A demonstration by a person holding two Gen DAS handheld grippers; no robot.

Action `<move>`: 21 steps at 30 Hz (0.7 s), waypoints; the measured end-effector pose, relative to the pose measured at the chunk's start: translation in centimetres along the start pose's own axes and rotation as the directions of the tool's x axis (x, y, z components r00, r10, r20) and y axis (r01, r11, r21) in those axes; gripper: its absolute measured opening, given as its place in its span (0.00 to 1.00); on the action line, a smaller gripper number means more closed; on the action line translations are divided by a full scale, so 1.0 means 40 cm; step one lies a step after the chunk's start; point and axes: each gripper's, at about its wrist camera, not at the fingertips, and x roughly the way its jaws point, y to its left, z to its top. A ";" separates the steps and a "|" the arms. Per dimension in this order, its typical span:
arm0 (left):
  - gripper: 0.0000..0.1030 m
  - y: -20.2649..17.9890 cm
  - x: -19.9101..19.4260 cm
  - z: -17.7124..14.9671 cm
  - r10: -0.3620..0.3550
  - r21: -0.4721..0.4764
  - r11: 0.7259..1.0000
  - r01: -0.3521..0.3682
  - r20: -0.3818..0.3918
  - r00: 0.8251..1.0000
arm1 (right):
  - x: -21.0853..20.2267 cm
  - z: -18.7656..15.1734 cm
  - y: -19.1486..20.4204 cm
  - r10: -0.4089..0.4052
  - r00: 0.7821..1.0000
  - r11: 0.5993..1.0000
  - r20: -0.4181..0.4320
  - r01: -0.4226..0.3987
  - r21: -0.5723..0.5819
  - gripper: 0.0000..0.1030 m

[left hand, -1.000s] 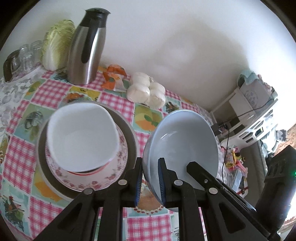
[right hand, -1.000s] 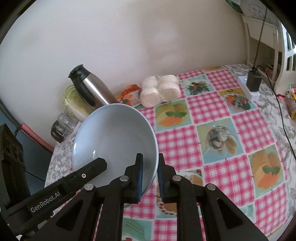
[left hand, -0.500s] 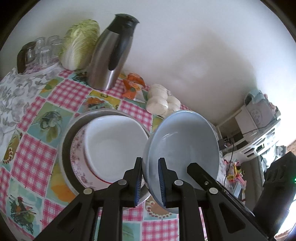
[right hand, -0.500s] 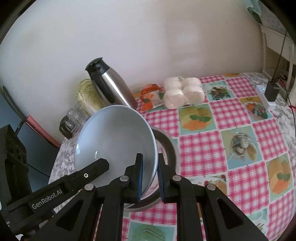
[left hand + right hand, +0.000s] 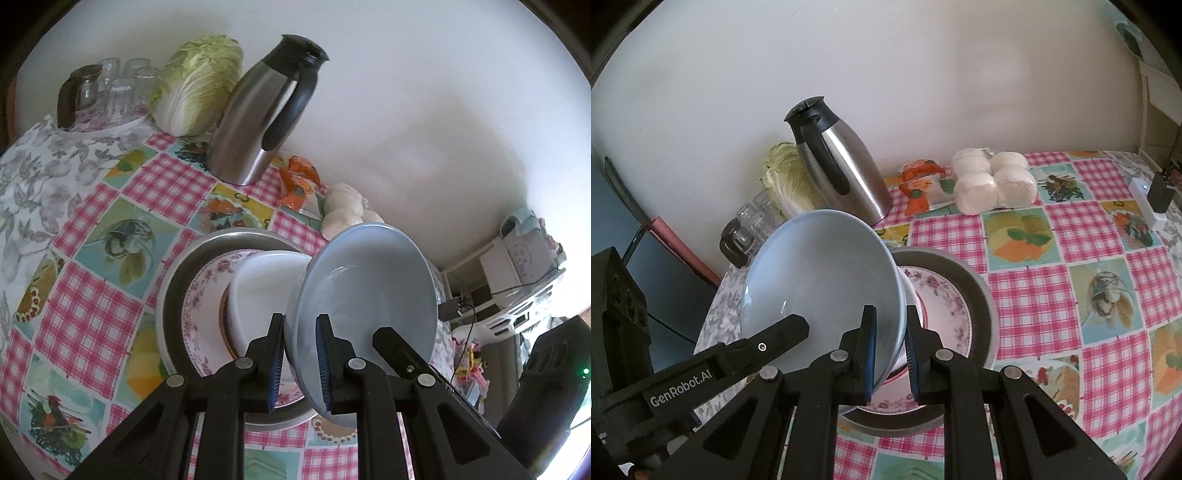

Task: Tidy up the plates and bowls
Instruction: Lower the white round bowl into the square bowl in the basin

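Observation:
Both grippers hold one light blue bowl (image 5: 369, 295) by opposite rims. My left gripper (image 5: 300, 332) is shut on its left rim; my right gripper (image 5: 889, 325) is shut on its right rim (image 5: 827, 280). The bowl is tilted and held above a stack on the table: a grey plate (image 5: 177, 288), a floral plate (image 5: 201, 310) on it, and a white bowl (image 5: 266, 288) on top. In the right wrist view the grey plate (image 5: 982, 317) and the floral plate (image 5: 945, 310) show; the white bowl is mostly hidden behind the blue bowl.
A steel thermos jug (image 5: 258, 122), a cabbage (image 5: 195, 85) and glasses (image 5: 110, 88) stand at the table's back by the wall. An orange packet (image 5: 919, 177) and wrapped white buns (image 5: 993, 184) lie behind the stack. A charger (image 5: 1156, 199) sits at the right edge.
Both grippers carried the blue bowl leftward, from beside the stack to over it. The bowl now overlaps the white bowl. Both grips stayed shut.

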 end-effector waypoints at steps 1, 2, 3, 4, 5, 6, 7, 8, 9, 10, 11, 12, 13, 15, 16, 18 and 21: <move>0.17 0.006 0.002 0.003 0.001 -0.007 1.000 -0.001 -0.002 1.000 | 0.005 0.001 0.004 -0.003 1.000 1.000 -0.002 0.003 -0.004 0.16; 0.17 0.009 0.006 0.006 0.003 -0.010 1.000 -0.003 -0.003 1.000 | 0.010 0.003 0.009 -0.006 1.000 1.000 -0.002 0.006 -0.008 0.16; 0.18 0.013 0.009 0.009 0.006 -0.013 1.000 -0.006 -0.004 1.000 | 0.011 0.003 0.010 -0.009 1.000 1.000 -0.003 0.009 -0.011 0.16; 0.18 0.017 0.013 0.011 0.008 -0.016 1.000 -0.008 -0.006 1.000 | 0.015 0.004 0.013 -0.012 1.000 1.000 -0.004 0.012 -0.015 0.16; 0.18 0.018 0.014 0.012 0.009 -0.018 1.000 -0.009 -0.007 1.000 | 0.020 0.005 0.016 -0.013 1.000 1.000 -0.005 0.013 -0.017 0.16; 0.18 0.020 0.016 0.013 0.011 -0.020 1.000 -0.012 -0.009 1.000 | 0.025 0.005 0.017 -0.013 1.000 1.000 -0.007 0.013 -0.018 0.16; 0.18 0.024 0.019 0.016 0.013 -0.022 1.000 -0.014 -0.011 1.000 | 0.031 0.006 0.017 -0.013 1.000 1.000 -0.011 0.013 -0.017 0.16; 0.18 0.028 0.021 0.018 0.014 -0.025 1.000 -0.014 -0.012 1.000 | 0.037 0.006 0.016 -0.013 1.000 1.000 -0.015 0.013 -0.015 0.16; 0.18 0.032 0.022 0.020 0.013 -0.028 1.000 -0.014 -0.014 1.000 | 0.043 0.005 0.016 -0.013 1.000 1.000 -0.020 0.013 -0.014 0.16; 0.18 0.035 0.025 0.022 0.014 -0.032 0.999 -0.015 -0.015 1.000 | 0.050 0.005 0.015 -0.013 1.000 1.000 -0.025 0.012 -0.010 0.16; 0.18 0.037 0.026 0.024 0.015 -0.033 0.999 -0.015 -0.017 1.000 | 0.052 0.005 0.016 -0.012 1.000 1.000 -0.027 0.012 -0.008 0.16; 0.18 0.040 0.029 0.025 0.017 -0.035 0.999 -0.017 -0.019 1.000 | 0.055 0.005 0.016 -0.013 1.000 1.000 -0.028 0.013 -0.007 0.16; 0.18 0.041 0.031 0.026 0.018 -0.037 0.999 -0.018 -0.021 1.000 | 0.057 0.005 0.018 -0.016 0.999 1.000 -0.028 0.016 -0.008 0.16; 0.18 0.045 0.037 0.027 0.019 -0.040 0.999 -0.020 -0.026 0.999 | 0.062 0.006 0.021 -0.025 0.999 1.000 -0.028 0.025 -0.014 0.16; 0.18 0.046 0.040 0.029 0.021 -0.041 0.999 -0.022 -0.027 0.999 | 0.064 0.006 0.023 -0.029 0.999 0.999 -0.028 0.028 -0.017 0.16; 0.18 0.048 0.043 0.030 0.026 -0.042 0.999 -0.027 -0.028 0.999 | 0.068 0.006 0.025 -0.033 0.999 0.999 -0.032 0.032 -0.020 0.16; 0.18 0.052 0.048 0.032 0.028 -0.045 0.999 -0.029 -0.031 0.999 | 0.078 0.006 0.024 -0.040 0.998 0.999 -0.039 0.039 -0.022 0.16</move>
